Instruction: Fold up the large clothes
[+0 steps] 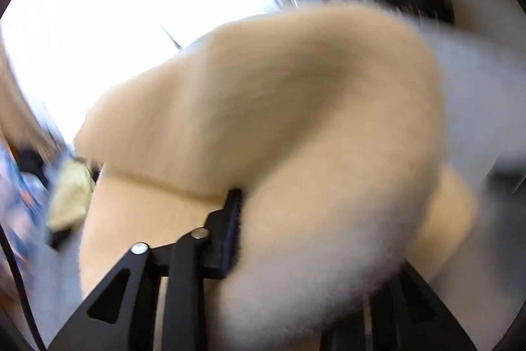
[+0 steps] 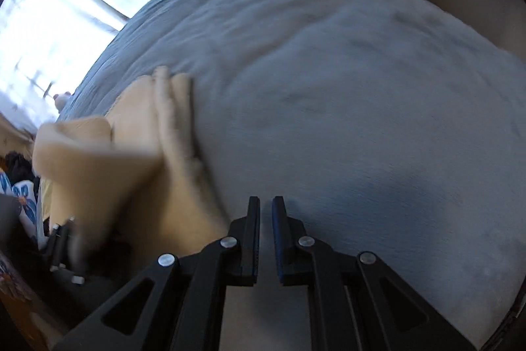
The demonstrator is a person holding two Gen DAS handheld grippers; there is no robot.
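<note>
The left gripper (image 1: 263, 219) was clamped on a fuzzy cream-coloured fleece garment (image 1: 279, 120), which bulged up ahead of its fingers and hid the right finger. The right gripper (image 2: 265, 213) held nothing, its jaws nearly closed with a narrow gap, over a soft grey-blue blanket (image 2: 345, 104). The garment (image 2: 131, 153) lay bunched to its left on the blanket, blurred.

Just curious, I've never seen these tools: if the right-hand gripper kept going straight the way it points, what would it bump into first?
Most likely the grey-blue blanket. The right gripper holds nothing, and only that fabric lies ahead of it. The beige garment sits off to its left. Blur makes depth uncertain.
</note>
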